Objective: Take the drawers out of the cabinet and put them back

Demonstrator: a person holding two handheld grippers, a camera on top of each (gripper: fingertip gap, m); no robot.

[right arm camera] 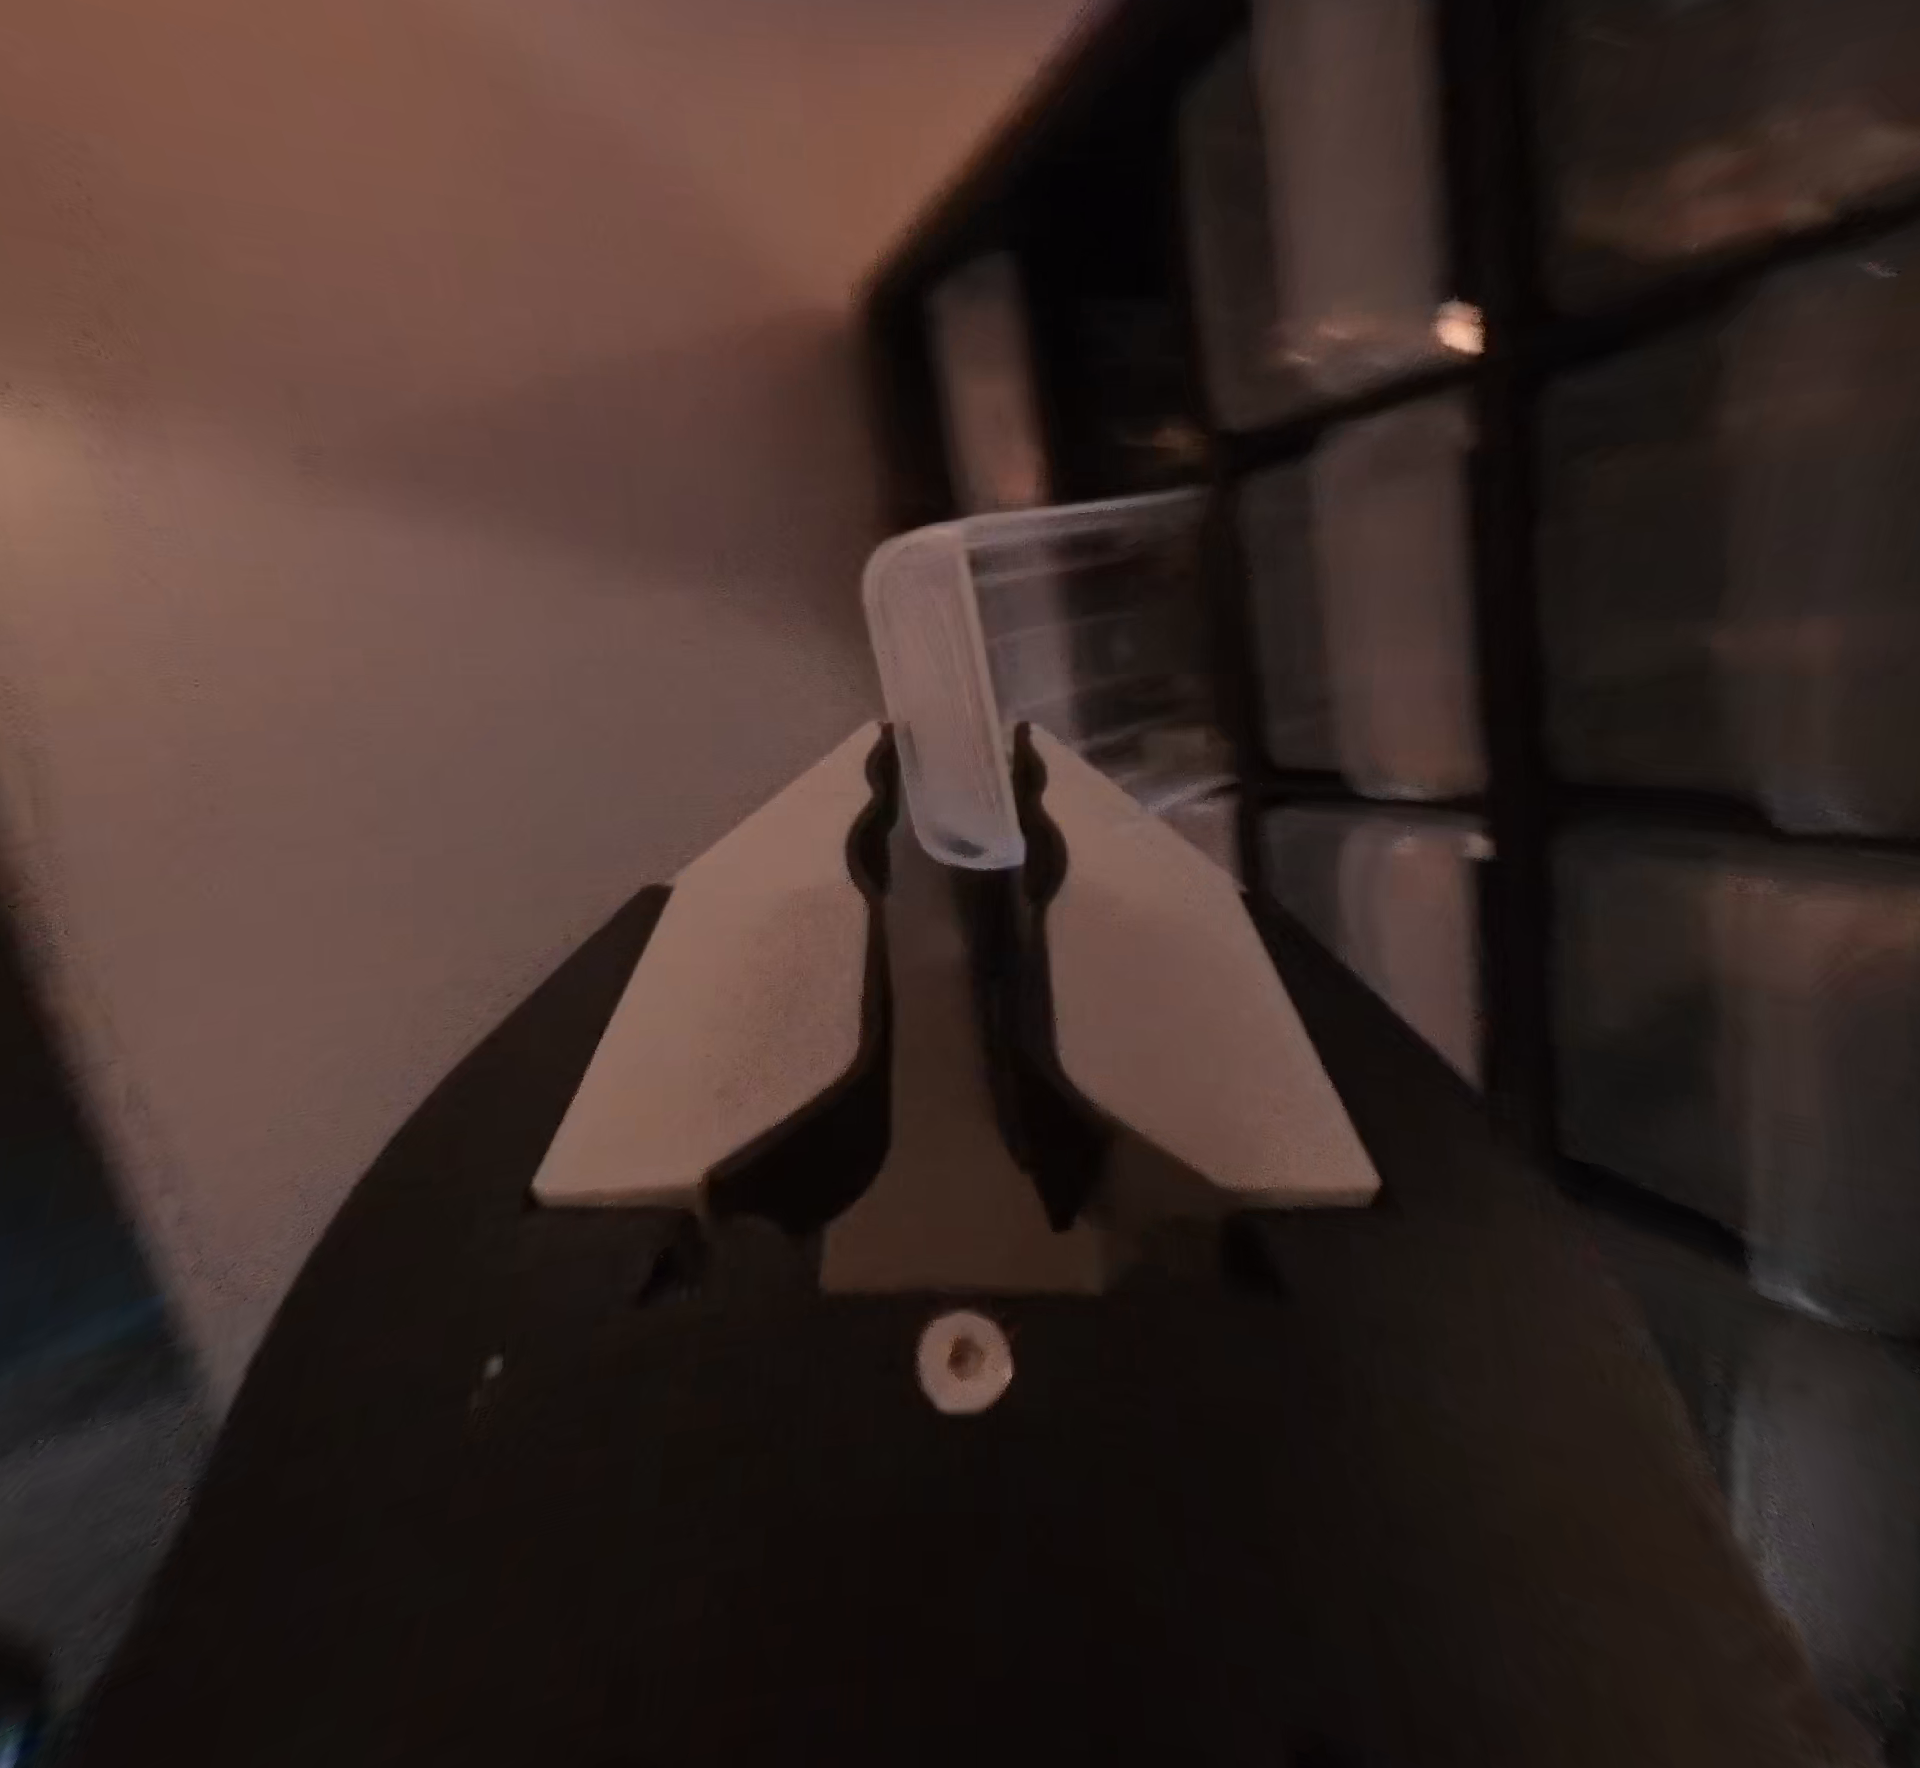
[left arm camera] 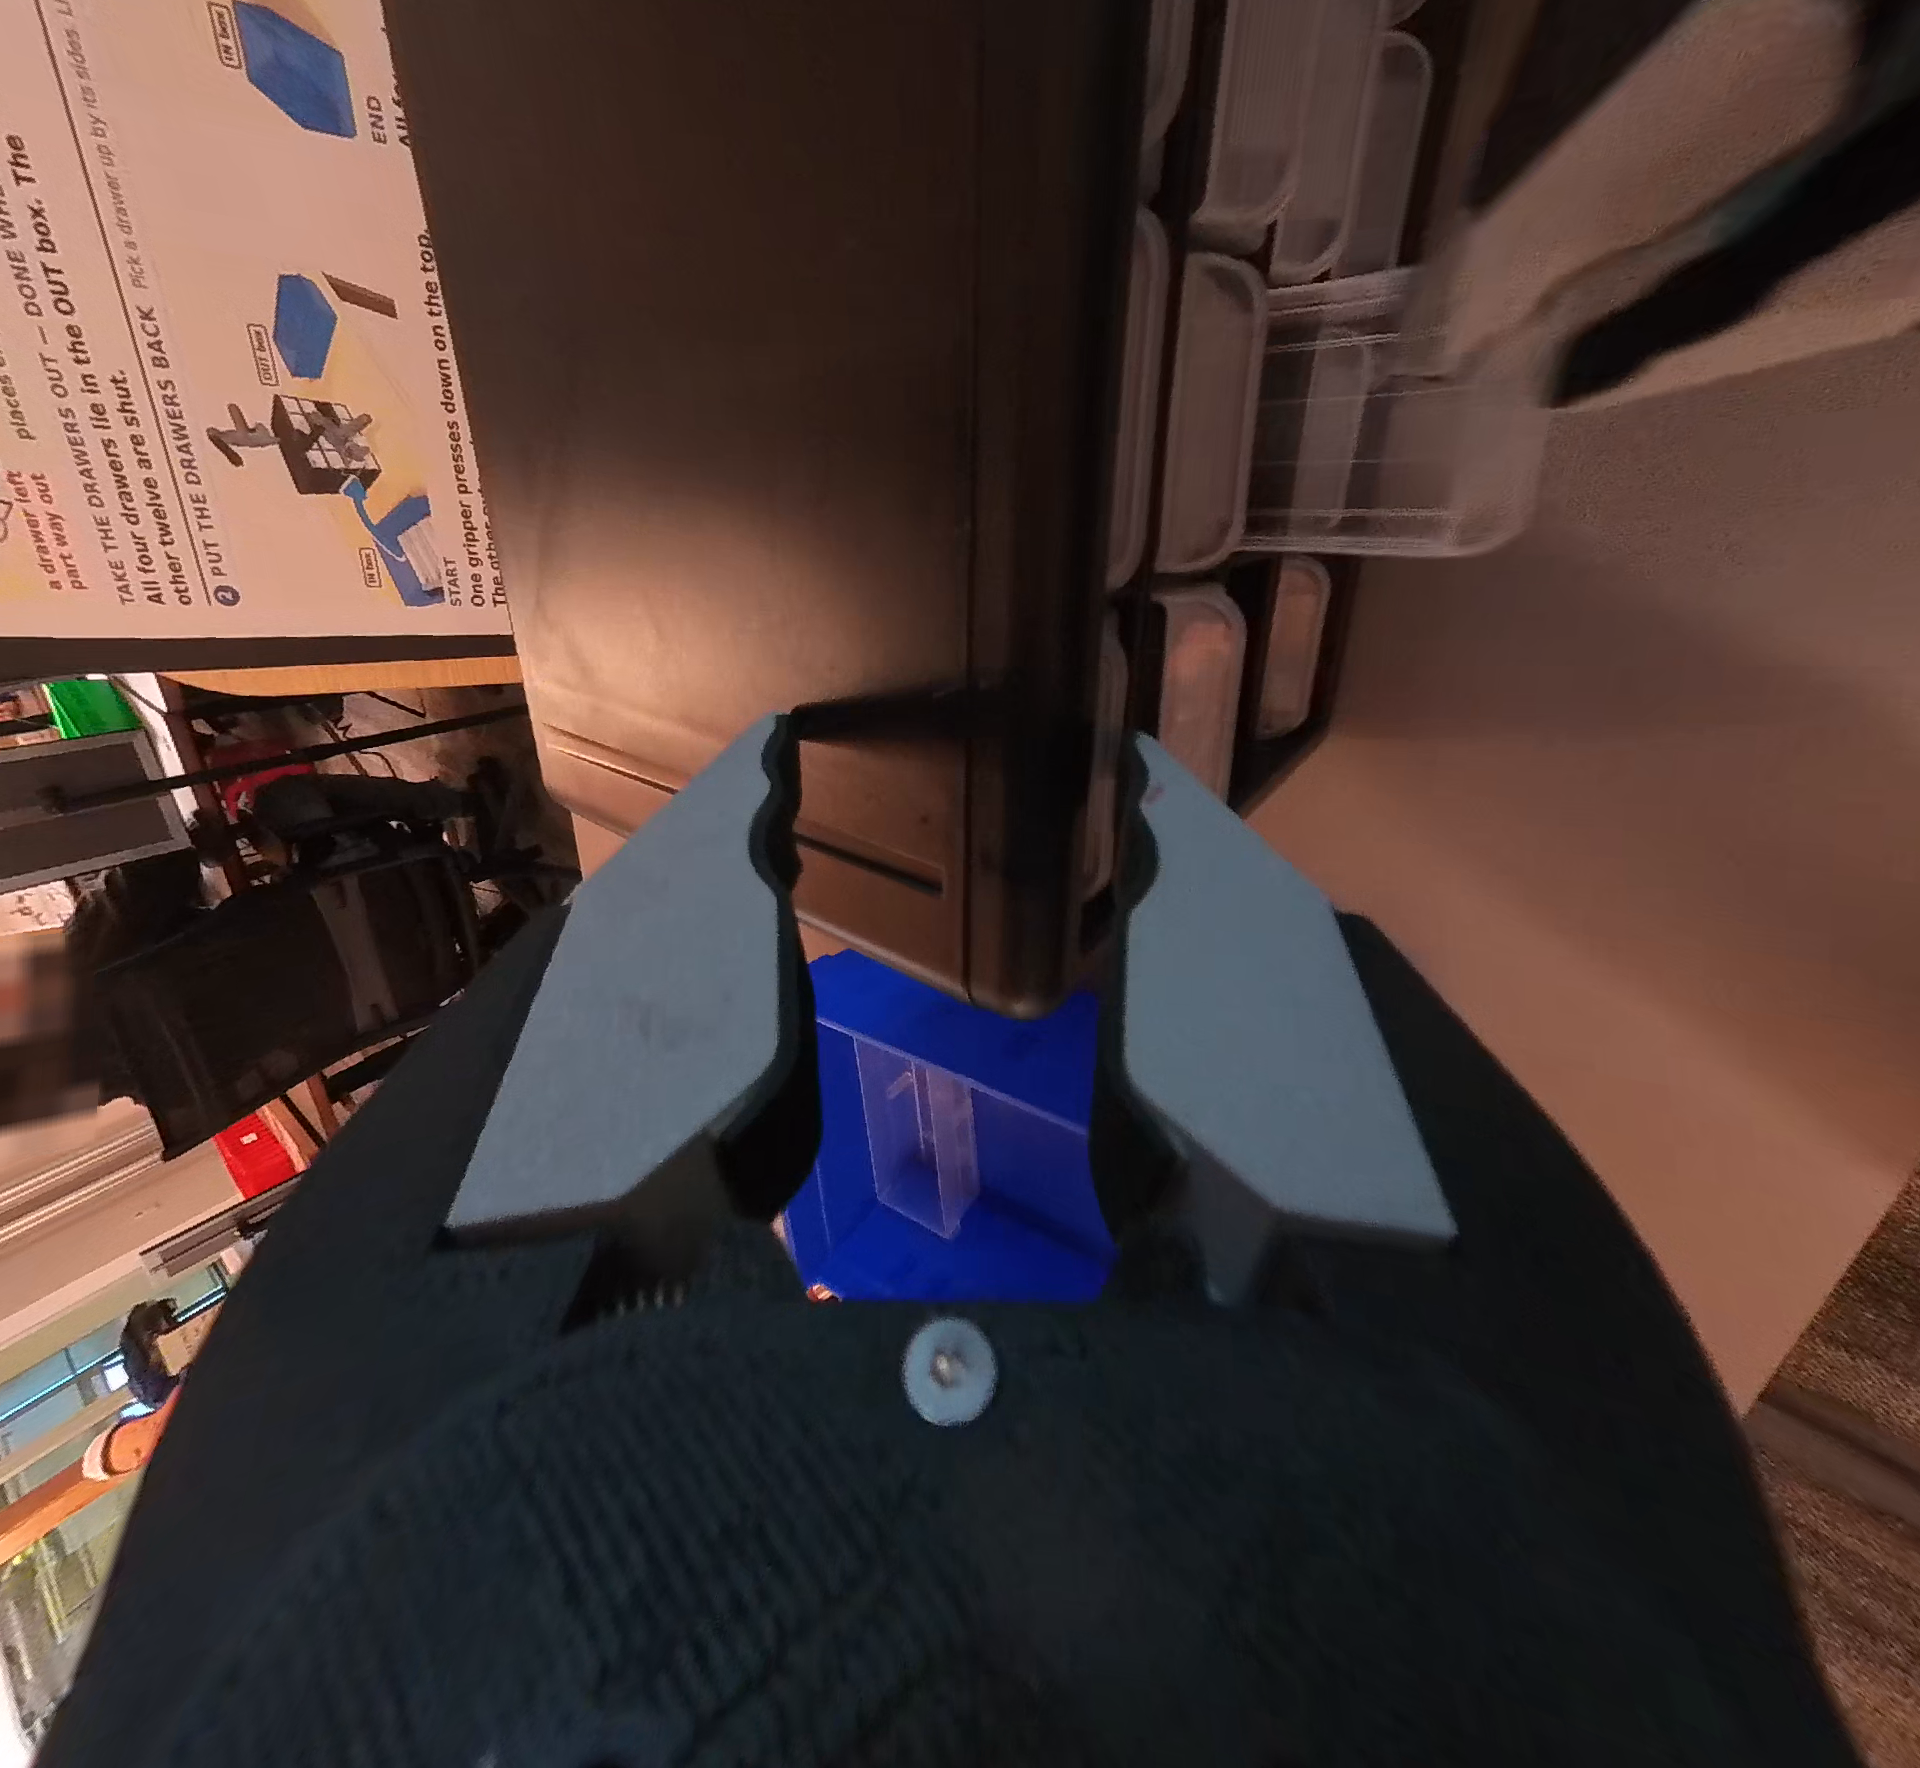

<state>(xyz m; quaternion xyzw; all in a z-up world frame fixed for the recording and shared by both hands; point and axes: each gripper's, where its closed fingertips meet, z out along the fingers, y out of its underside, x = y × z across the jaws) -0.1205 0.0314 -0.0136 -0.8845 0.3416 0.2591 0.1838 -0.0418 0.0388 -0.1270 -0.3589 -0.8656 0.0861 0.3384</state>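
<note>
Right gripper (right arm camera: 951, 752): its two fingers are drawn in on the front lip of a clear plastic drawer (right arm camera: 1049, 638), pinching it from both sides.
Clear plastic drawer: pulled part of the way out of its slot in the black cabinet (right arm camera: 1507, 575), its back end hidden inside the frame; the view is blurred.
Left gripper (left arm camera: 961, 825): wide apart, straddling a corner edge of the cabinet (left arm camera: 779, 316); whether the pads press on it cannot be told.
Blue bin (left arm camera: 935, 1178): seen through the gap of the left fingers, below the cabinet corner, with a clear drawer (left arm camera: 925, 1136) lying in it.
Other drawers (left arm camera: 1205, 409): shut in the grid around the open one.
Instruction sheet (left arm camera: 156, 264): lies flat beyond the cabinet.
Handling: the drawer looks light, thin-walled and slick, likely stiff but easy to crack; the front lip or both side walls seem the best hold, with a level pull.
</note>
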